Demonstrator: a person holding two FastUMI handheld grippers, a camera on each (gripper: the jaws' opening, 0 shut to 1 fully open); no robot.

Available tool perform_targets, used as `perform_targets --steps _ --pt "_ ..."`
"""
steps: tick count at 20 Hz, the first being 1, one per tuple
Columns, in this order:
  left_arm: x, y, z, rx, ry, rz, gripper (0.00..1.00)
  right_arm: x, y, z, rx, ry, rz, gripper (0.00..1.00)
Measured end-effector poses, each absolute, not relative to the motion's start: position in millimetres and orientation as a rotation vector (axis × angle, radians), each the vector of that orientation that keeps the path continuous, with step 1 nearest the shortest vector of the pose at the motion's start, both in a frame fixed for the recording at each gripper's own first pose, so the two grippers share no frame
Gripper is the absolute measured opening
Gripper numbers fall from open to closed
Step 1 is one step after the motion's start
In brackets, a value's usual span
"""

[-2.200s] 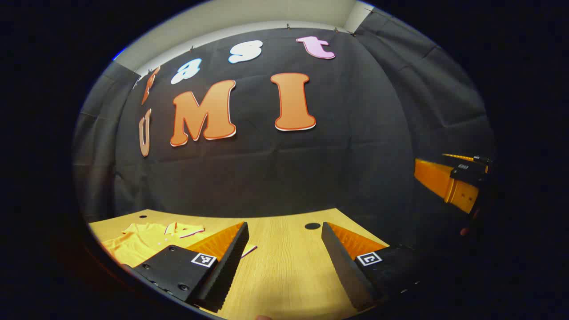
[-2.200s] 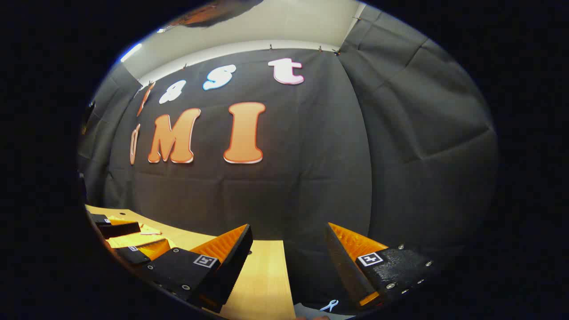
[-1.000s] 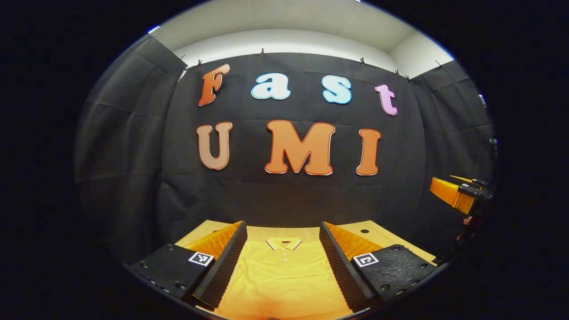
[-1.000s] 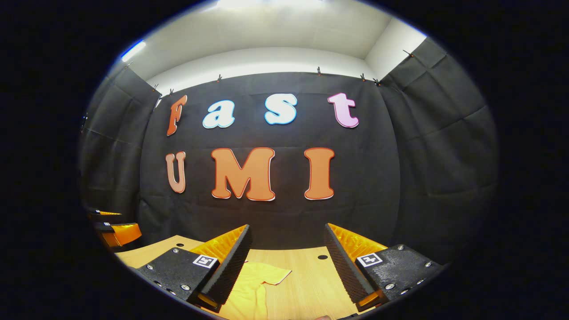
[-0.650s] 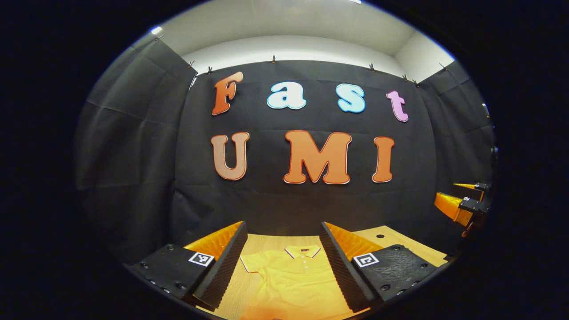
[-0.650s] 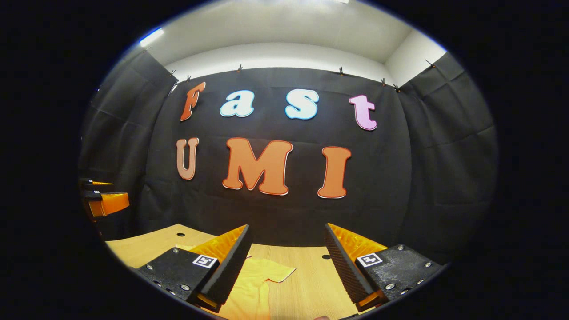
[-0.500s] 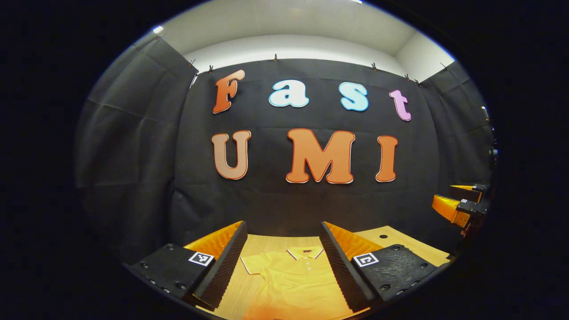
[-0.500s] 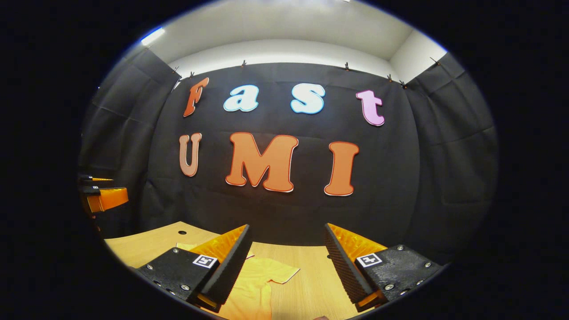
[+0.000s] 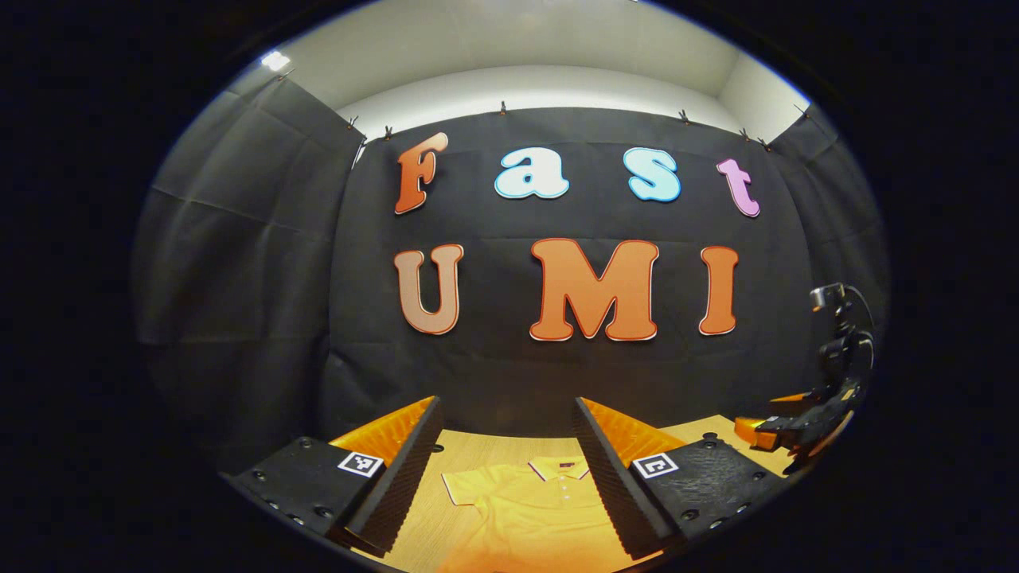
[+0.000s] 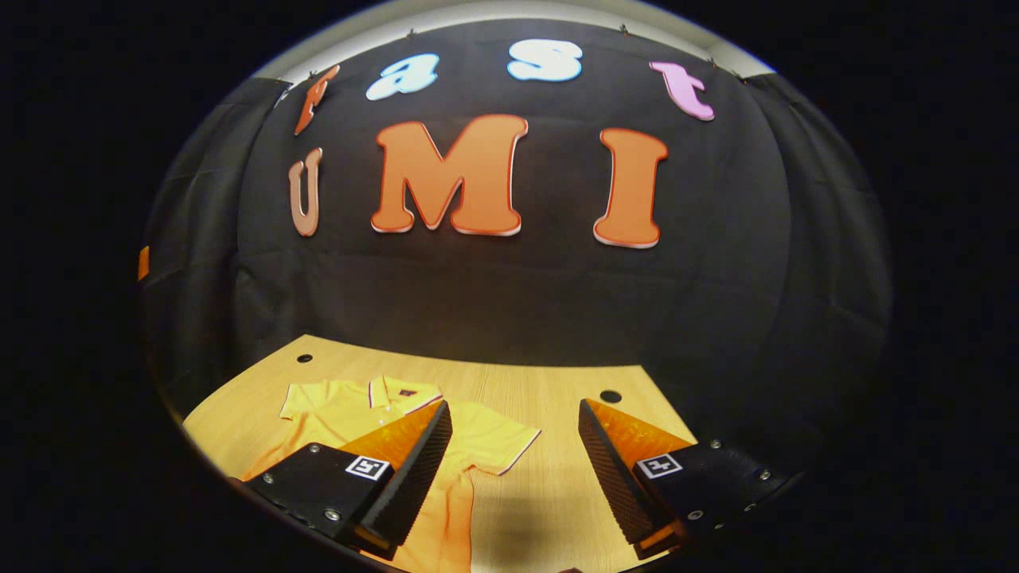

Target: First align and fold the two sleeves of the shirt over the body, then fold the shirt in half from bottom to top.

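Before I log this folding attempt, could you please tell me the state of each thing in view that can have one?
Yellow short-sleeved polo shirt: spread flat on the light wooden table, nothing folded, sleeves out, collar toward the booth's wall.
Left hand-held gripper: open, holding nothing, above the shirt.
Right hand-held gripper: open, holding nothing, above the shirt's sleeve.

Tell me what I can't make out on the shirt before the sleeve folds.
- Shirt hem: cut off by the bottom edge in both views.
- Its far sleeve: hidden by the left tongs' finger in the left gripper view.
- Right tongs: part of the collar sits behind one finger in the right gripper view.
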State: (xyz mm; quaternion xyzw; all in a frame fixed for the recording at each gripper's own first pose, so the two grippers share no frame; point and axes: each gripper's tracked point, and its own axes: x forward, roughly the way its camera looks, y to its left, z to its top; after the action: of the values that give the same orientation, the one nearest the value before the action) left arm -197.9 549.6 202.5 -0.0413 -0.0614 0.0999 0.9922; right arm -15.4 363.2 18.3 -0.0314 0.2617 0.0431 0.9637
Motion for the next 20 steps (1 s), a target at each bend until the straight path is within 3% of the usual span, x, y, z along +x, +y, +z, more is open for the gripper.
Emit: perform_targets --steps 8,20 --pt "-201.1 535.0 211.7 0.015 -0.141 0.238 0.96 29.1 359.3 -73.3 0.02 0.778 0.058 0.92" --pt "-187.7 538.8 193.6 0.015 -0.066 0.247 0.99 50.8 374.0 -183.4 0.079 1.209 0.065 0.84"
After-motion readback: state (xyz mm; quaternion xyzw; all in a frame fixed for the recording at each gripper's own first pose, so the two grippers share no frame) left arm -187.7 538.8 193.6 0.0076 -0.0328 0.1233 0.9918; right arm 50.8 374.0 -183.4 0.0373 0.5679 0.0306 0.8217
